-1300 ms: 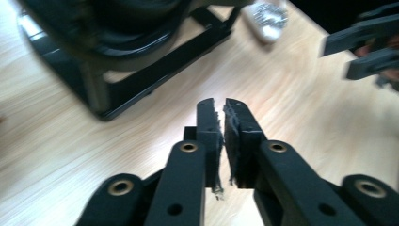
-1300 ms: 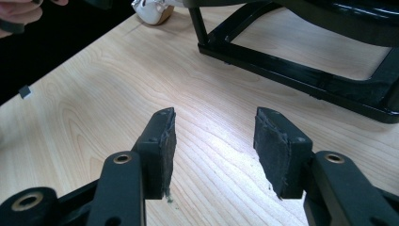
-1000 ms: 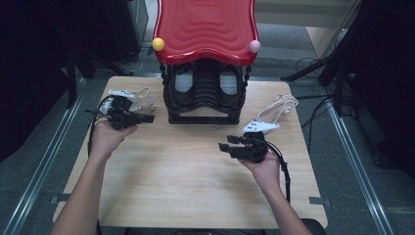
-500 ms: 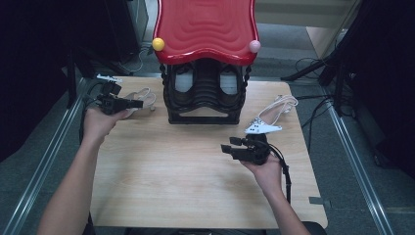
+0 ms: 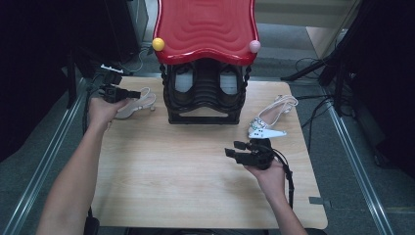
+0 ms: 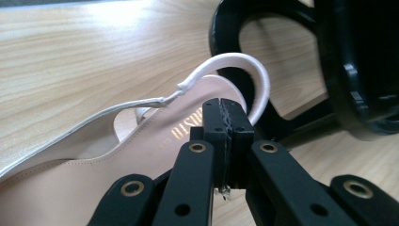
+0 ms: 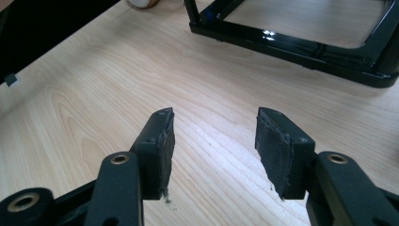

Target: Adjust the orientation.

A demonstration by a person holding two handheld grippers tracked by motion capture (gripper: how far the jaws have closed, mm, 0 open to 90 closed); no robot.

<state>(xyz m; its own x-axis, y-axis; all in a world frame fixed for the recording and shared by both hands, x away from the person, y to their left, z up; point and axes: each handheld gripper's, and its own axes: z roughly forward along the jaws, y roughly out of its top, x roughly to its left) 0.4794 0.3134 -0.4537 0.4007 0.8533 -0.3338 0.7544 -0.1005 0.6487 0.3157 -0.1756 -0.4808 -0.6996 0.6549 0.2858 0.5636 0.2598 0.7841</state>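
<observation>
While your left gripper (image 6: 225,123) sat with its jaws pressed together just over the insole of the beige sandal (image 5: 133,104) at the far left of the tabletop (image 5: 195,171), your right gripper (image 7: 214,141) hovered wide apart and empty over bare wood. Its partner, the white sandal (image 5: 270,120), lay just beyond it, right of the black rack (image 5: 204,93).

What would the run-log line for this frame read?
left tongs: shut, over pale sandal | right tongs: open, nothing between, above table | white sandal: beside black rack, untouched
</observation>
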